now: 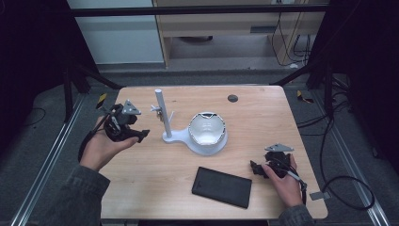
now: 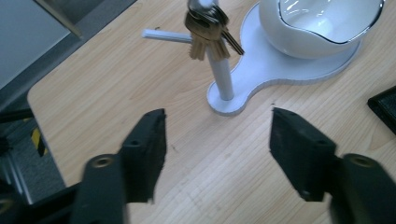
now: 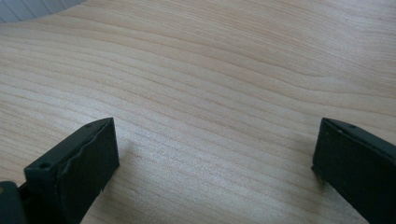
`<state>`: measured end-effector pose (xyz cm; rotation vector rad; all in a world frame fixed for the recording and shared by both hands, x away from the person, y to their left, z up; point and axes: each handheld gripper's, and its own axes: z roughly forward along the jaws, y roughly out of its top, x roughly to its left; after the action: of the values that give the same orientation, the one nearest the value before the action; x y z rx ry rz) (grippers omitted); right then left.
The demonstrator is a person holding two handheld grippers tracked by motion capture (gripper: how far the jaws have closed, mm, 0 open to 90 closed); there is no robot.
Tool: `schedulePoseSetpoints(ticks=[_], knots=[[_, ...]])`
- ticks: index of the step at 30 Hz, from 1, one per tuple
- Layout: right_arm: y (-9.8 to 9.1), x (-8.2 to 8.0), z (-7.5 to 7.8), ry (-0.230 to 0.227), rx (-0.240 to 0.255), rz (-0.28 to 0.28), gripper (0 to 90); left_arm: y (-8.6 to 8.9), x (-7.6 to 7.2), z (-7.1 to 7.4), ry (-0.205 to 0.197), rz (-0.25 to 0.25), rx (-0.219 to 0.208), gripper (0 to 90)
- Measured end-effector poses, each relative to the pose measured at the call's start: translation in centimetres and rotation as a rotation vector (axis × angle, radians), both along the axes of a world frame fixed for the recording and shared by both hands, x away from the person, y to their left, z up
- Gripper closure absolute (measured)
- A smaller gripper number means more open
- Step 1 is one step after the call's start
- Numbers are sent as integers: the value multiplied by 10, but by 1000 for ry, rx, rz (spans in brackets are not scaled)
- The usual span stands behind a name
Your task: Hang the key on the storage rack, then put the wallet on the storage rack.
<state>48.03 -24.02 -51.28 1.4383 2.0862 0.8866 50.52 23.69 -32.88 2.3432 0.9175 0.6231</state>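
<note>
A white stand (image 1: 167,136) with an upright post (image 1: 160,110) and a side peg carries a bunch of brass keys (image 2: 205,32). On the stand's round base sits a white bowl (image 1: 207,129) with a shiny rim. My left gripper (image 1: 136,135) hovers over the table's left edge, open, its jaws wide apart and pointing at the stand (image 2: 224,88), with nothing between them. My right gripper (image 1: 256,168) rests low over the wood at the front right, open, with bare tabletop (image 3: 210,107) between its jaws.
A flat black case (image 1: 222,187) lies near the front edge, between my two hands. A small dark disc (image 1: 232,98) is set in the tabletop at the back. Cables (image 1: 329,155) trail off the table's right side.
</note>
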Motion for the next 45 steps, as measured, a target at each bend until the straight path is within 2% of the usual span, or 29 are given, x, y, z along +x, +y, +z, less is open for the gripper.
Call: schedulePoseSetpoints(ticks=[3, 6, 8, 13, 17, 20, 24, 26, 29, 31, 33, 35, 37, 43, 44, 45], knots=[[0, 0, 0, 1, 1, -3, 6, 0, -7, -15, -19, 2, -29, 145], [0, 0, 0, 2, 5, -5, 7, 3, -13, -31, 0, -2, -97, 74], [0, 0, 0, 2, 4, -6, 6, 5, -15, -40, 12, -11, -141, 70], [0, 0, 0, 2, 4, -7, 6, 6, -20, -55, 10, -10, -150, 68], [0, -2, 0, -4, 1, -18, 17, 0, -32, -67, 13, -46, -215, 69], [0, -6, 2, -21, -20, -26, 52, -14, -42, -85, 6, -70, -212, 81], [0, -14, 8, -49, -6, -6, 52, -34, -49, -107, 30, -121, -213, 104], [-1, -18, 12, -66, 3, -9, 66, -44, -51, -114, 33, -145, -173, 112], [-3, -27, 18, -94, 9, -4, 101, -54, -57, -122, 29, -166, -172, 122], [-4, -33, 21, -109, 12, 5, 158, -59, -62, -127, 49, -180, -174, 127], [-5, -38, 24, -120, 23, 13, 200, -61, -66, -132, 62, -180, -190, 159], [-4, -43, 25, -128, 22, 25, 252, -64, -71, -135, 58, -191, -161, 236], [-3, -48, 26, -135, 18, 38, 291, -65, -74, -136, 73, -199, -157, 292], [-1, -60, 29, -154, 13, 75, 387, -63, -82, -135, 103, -214, -201, 586], [-1, -61, 29, -156, 9, 79, 403, -63, -84, -135, 112, -226, -209, 671], [-1, -62, 29, -161, 2, 80, 417, -63, -85, -135, 121, -233, -206, 714]])
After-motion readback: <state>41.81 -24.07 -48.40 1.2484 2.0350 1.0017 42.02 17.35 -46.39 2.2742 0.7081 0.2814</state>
